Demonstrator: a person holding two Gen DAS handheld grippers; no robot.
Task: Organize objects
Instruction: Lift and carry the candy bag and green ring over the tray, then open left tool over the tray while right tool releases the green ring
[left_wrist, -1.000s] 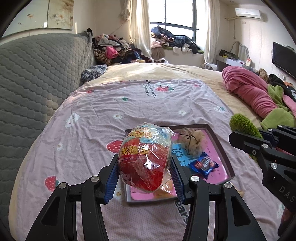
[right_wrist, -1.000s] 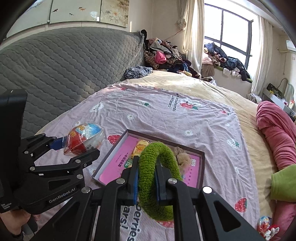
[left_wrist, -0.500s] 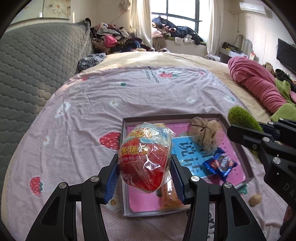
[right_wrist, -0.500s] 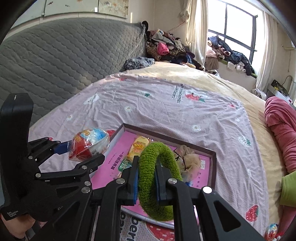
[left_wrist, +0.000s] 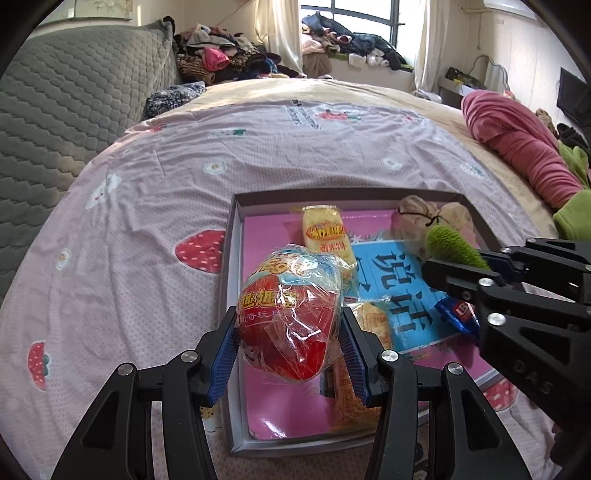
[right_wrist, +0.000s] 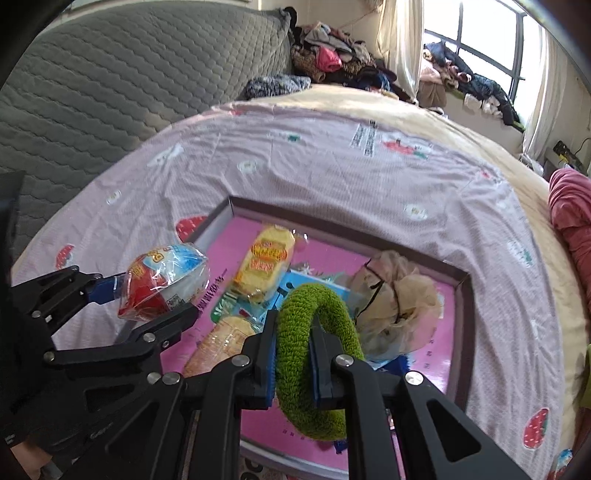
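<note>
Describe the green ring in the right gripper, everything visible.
The green ring is a fuzzy, terry-like loop, probably a hair scrunchie, soft and thick. It stands on edge, and the right gripper is shut on one side of the band, one finger passing through its hole. It hangs above the pink box, over the beige scrunchie and snack packets. Only the gripper pads visibly touch it.

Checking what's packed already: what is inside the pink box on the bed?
Inside the pink box: two yellow snack packs, a beige scrunchie, a blue wrapper. The grippers hide some of its floor.
</note>
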